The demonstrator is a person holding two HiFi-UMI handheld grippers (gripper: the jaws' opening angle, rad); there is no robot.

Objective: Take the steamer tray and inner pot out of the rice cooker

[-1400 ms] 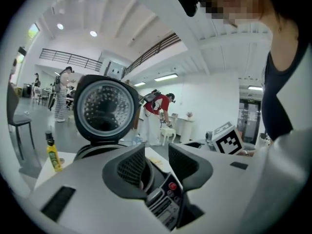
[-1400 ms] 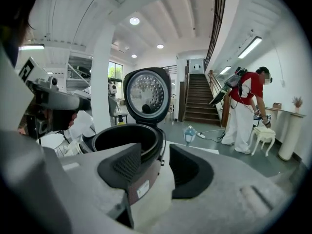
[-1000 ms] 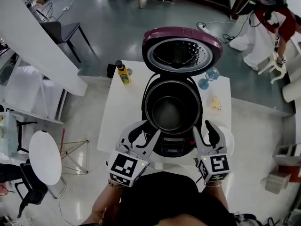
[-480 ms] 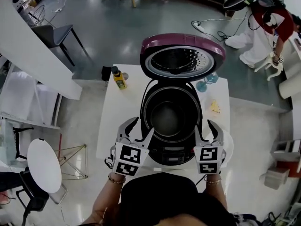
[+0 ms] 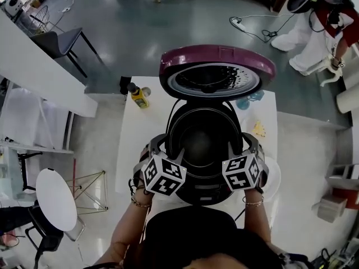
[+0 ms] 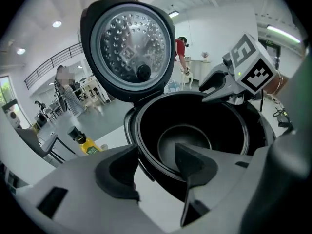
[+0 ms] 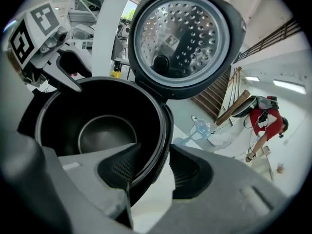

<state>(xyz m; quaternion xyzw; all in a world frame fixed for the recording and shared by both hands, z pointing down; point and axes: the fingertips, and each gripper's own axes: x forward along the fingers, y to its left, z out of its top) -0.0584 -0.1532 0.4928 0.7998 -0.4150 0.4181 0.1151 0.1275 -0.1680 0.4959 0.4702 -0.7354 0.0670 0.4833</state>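
Observation:
The rice cooker (image 5: 207, 190) stands open on the white table (image 5: 134, 150), its purple lid (image 5: 217, 58) tipped back. The black inner pot (image 5: 199, 142) sits inside and looks empty; I see no steamer tray in it. My left gripper (image 5: 160, 148) straddles the pot's left rim (image 6: 146, 155), and its jaws are opening, with gaps on both sides of the rim. My right gripper (image 5: 244, 145) straddles the right rim (image 7: 158, 145). One of its pads is inside the pot and the other outside, with a gap showing. Each gripper also shows in the other's view: right gripper (image 6: 214, 84), left gripper (image 7: 68, 74).
A yellow bottle (image 5: 137, 97) stands at the table's far left corner. A blue glass (image 5: 248, 101) and a small yellow item (image 5: 258, 129) are at the right. A white round object (image 5: 270, 175) lies partly under my right hand. A person (image 5: 331, 21) stands far right.
Both grippers have moved forward and down from in front of the cooker to the two sides of the pot's rim. The left jaws stand wider.

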